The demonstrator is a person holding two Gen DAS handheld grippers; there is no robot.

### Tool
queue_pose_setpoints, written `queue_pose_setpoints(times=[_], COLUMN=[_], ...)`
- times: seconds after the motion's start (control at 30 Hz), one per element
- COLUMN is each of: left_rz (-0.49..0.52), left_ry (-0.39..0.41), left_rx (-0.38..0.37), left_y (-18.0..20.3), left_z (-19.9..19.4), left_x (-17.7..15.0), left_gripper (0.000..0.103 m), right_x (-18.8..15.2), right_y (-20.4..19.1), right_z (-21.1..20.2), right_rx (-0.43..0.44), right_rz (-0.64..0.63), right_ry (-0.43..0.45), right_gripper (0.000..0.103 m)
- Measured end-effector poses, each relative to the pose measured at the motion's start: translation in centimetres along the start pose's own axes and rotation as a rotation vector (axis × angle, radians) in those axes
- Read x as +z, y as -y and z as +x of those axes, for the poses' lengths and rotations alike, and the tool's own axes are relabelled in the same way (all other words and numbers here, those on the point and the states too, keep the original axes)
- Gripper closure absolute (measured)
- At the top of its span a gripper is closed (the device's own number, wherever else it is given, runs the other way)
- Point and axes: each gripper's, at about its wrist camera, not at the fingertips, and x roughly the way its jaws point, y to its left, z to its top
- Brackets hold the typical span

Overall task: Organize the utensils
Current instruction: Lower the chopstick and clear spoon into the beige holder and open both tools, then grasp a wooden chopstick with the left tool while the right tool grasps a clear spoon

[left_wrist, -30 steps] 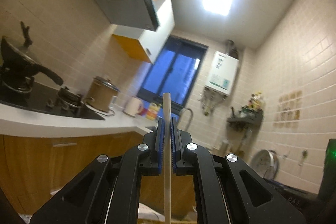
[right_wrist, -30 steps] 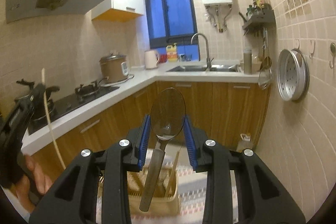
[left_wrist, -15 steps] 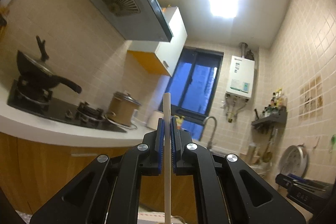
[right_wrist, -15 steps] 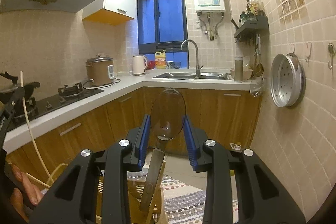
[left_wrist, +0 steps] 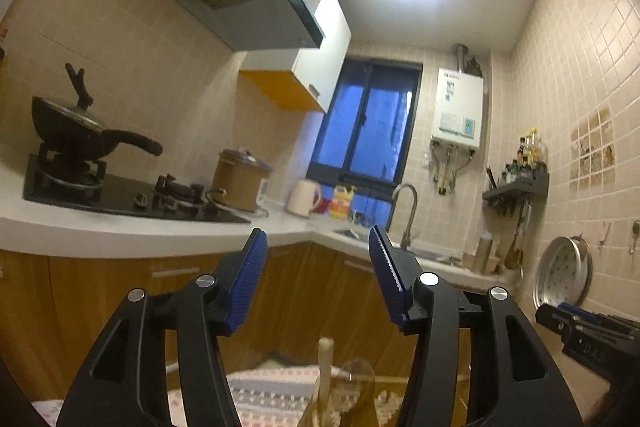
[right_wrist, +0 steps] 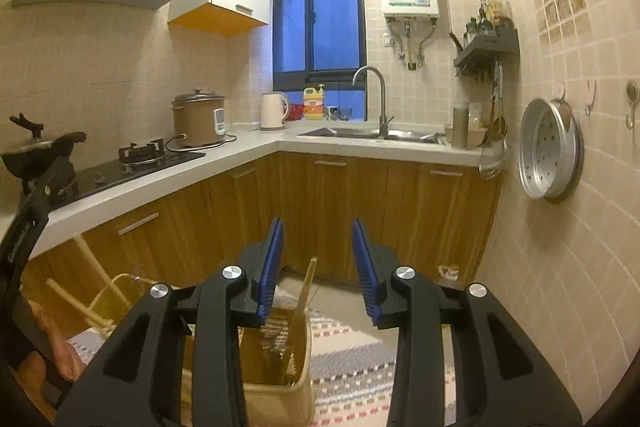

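Left gripper (left_wrist: pixel 318 277): both fingers spread wide apart, blue ribbed pads facing inward, nothing held between them; the tool points forward and slightly upward. Right gripper (right_wrist: pixel 318 269): fingers likewise parted, pads empty, the tool held roughly level. In the right wrist view the left gripper's black body appears at the left edge, with the person's left hand (right_wrist: pixel 50 351) wrapped around its handle. In the left wrist view the right gripper's tip shows at the right edge.

basket (right_wrist: pixel 298 393) base cut off, spoon (left_wrist: pixel 358 385) blurred
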Motion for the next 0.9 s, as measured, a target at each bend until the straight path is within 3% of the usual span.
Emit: queue_pose_setpoints(times=[0.2, 0.33, 0.47, 0.6, 0.7, 0.83, 0.9], left_rz=[-0.025, -0.019, -0.025, -0.063, -0.018, 0.024, -0.01], left_ry=[-0.036, -0.132, -0.268, -0.452, -0.55, -0.769, -0.902], left_rx=[-0.003, -0.036, -0.053, -0.077, -0.052, -0.133, -0.204], left_y=[-2.1, -3.2, -4.4, -5.6, -5.6, -4.9, -4.9], left_z=[-3.6, -5.4, -6.6, -6.8, -6.9, -5.6, -4.5], left_x=[1.7, 2.0, 1.2, -0.9, -2.9, -6.5, -8.5], left_gripper=[0.053, 0.053, 0.053, 0.052, 0.053, 0.053, 0.06], right_x=[-0.5, -1.8, -3.7, -6.0, -8.0, -10.4, -11.7], right_y=[0.6, 0.9, 1.1, 0.8, 0.2, -0.1, 0.0], right_z=[-3.4, -5.7, -6.9, -7.8, -7.8, -6.8, -6.2], right_rx=[0.016, 0.023, 0.053, 0.06, 0.053, 0.077, 0.112], right_rz=[0.025, 0.044, 0.061, 0.058, 0.042, 0.072, 0.109], right_ry=[-0.023, -0.075, -0.17, -0.248, -0.342, -0.499, -0.585], right_gripper=[0.071, 0.071, 0.07, 0.07, 0.07, 0.07, 0.07])
